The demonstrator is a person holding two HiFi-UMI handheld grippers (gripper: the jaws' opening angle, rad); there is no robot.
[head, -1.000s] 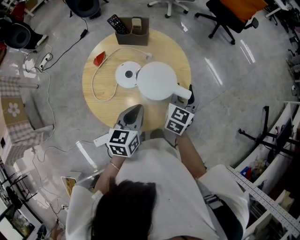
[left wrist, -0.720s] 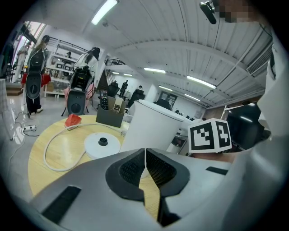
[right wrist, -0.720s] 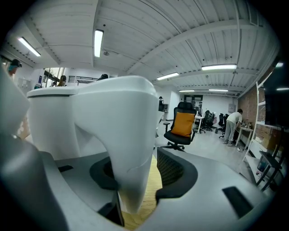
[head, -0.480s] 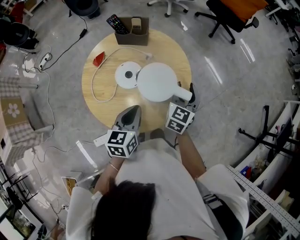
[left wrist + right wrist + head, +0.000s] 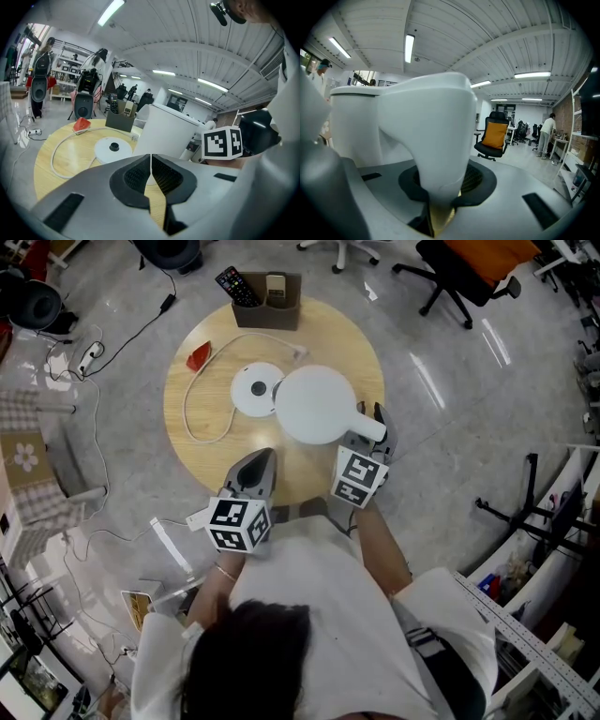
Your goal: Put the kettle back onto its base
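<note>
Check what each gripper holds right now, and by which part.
Right gripper: its fingers have just been closing on the kettle, gripping its handle. Left gripper: shut, empty.

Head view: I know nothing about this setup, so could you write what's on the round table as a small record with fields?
Table: round, wooden
Kettle: white, standing on the table beside its base, not on it
Base: white disc, left of the kettle, nothing on it
Cord: white, loops across the table to a red plug
Box: brown, at the far edge, holding remotes
Right gripper: fingers have just been closing, now on the kettle's handle
Left gripper: fingers together, empty, at the near edge
</note>
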